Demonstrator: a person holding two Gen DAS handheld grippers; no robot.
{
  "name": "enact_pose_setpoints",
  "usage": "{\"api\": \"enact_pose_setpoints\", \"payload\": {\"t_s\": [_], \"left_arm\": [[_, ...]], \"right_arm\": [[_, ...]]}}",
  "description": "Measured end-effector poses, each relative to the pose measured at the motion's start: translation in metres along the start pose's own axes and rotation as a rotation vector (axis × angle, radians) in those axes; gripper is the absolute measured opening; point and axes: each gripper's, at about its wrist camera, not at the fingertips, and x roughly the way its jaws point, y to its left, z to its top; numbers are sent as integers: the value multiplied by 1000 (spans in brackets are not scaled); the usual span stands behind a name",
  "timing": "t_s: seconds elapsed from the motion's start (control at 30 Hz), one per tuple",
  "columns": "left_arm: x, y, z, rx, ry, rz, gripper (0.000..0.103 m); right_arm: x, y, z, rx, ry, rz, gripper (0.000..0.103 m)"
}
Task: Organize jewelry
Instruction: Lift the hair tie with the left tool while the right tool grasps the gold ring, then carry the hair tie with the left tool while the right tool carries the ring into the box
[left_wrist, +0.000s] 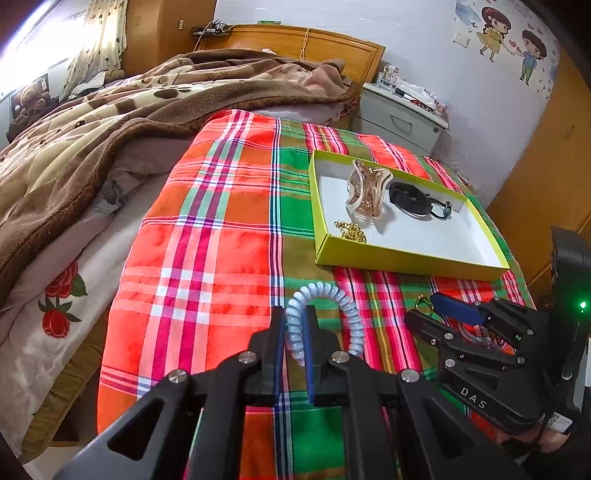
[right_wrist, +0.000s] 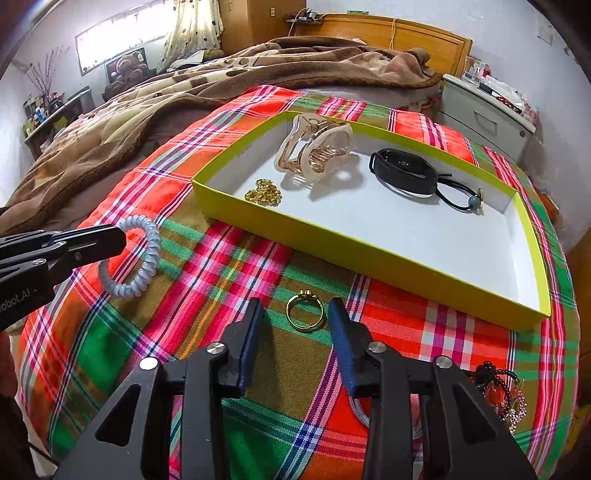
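Near the plaid cloth's (right_wrist: 236, 266) front edge: pale blue spiral hair tie (left_wrist: 325, 317), glossy, pinched in left gripper (left_wrist: 295, 332). Gold ring (right_wrist: 306, 314) flat between right gripper's (right_wrist: 295, 325) spread fingers, untouched.

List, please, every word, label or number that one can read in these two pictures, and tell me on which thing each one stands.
"DAS": white letters on the black body of the right gripper, seen from the left wrist.
"obot.AI -": on the body of the left gripper, cut off by the picture's left edge.
A small dark print on the inner wall of the yellow-green box is too small to read.
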Motion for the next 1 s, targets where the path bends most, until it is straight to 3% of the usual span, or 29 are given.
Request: {"api": "enact_pose_setpoints", "payload": {"t_s": [0.17,1.0], "left_arm": [[1,-3,0,3,3,-5,10],[-6,-13,7,26,-16,-11,10]], "right_arm": [[-2,0,-2,4,-5,4,22],[-17,-9,0,38,-54,27,22]]}}
